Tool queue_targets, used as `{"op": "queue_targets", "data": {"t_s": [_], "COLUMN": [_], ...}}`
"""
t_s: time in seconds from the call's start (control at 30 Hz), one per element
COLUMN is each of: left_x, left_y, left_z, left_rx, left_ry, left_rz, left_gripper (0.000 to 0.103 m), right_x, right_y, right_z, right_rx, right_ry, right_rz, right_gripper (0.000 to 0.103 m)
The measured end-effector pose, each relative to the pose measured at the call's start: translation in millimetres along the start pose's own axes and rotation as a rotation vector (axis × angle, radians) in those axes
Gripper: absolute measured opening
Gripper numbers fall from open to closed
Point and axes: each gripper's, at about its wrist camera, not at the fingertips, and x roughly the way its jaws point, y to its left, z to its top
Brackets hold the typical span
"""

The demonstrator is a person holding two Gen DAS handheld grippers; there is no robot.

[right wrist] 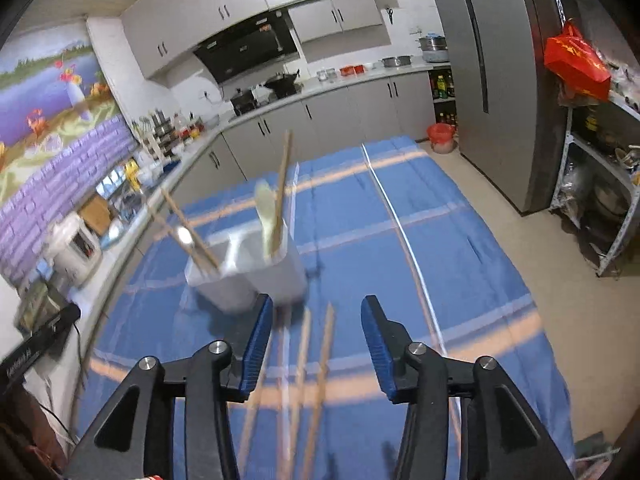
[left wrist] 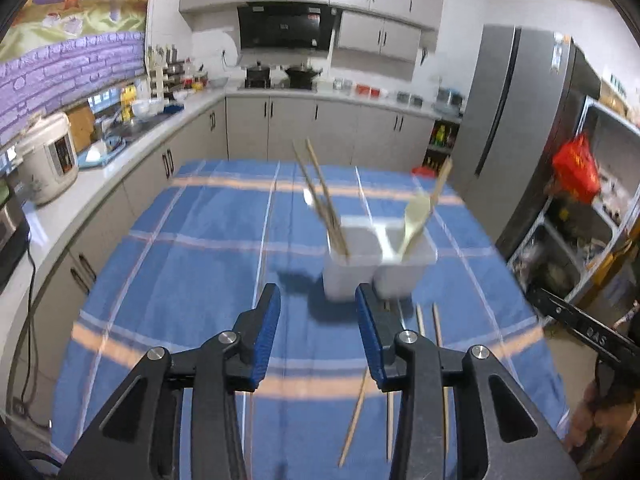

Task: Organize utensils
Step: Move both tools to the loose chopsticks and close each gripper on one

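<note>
A worktop covered with a blue cloth crossed by pale and orange stripes (left wrist: 192, 248) carries a white plastic two-compartment utensil holder (left wrist: 360, 268). In its left compartment a pair of long wooden chopsticks (left wrist: 320, 188) leans up and to the left; in its right compartment stand a pale cream spoon (left wrist: 414, 220) and a wooden stick-like utensil (left wrist: 440, 186), tilted to the right. Several more loose wooden chopsticks (left wrist: 437, 324) lie flat on the cloth just in front of the holder — the right wrist view shows them (right wrist: 320, 360) blurred, running toward the camera.

The left hand-held gripper (left wrist: 318, 300) hangs above the cloth just short of the holder, its blue-padded jaws partly apart with nothing between them. The right hand-held gripper (right wrist: 317, 308) also stands partly apart and empty, over the loose chopsticks, the holder (right wrist: 248, 276) just beyond its left finger.

Behind the worktop are grey kitchen cabinets (left wrist: 304, 124) and a tall grey refrigerator (left wrist: 516, 120).
</note>
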Motion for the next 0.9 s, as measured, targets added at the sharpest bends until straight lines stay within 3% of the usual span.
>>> {"op": "queue_targets", "data": {"t_s": [0.33,0.47,0.6,0.9], "left_x": [58.7,83.6,100.6,147.9], "left_y": [-21.5,-29.1,-36.3,-44.4], "left_z": [-82.7,-103.4,-105.8,-87.0], "left_rx": [0.015,0.031,0.072,0.100], "left_ry": [0.245,0.311,0.326,0.344], "left_rz": [-0.133,-0.146,-0.132,-0.121], "left_gripper": [0.037,0.031,0.027,0.027], "right_x": [38.3,54.4,68.6,114.3], "right_y": [-15.9,-1.6,3.0,13.9], "right_z": [-92.2,-100.3,-96.4,-70.4], "right_rx": [-0.016,-0.050,-0.078,-0.126], "right_ry": [0.245,0.279,0.278,0.297], "right_rz": [0.064,0.078,0.068,0.022], "right_gripper": [0.050,0.040,0.036,0.036]}}
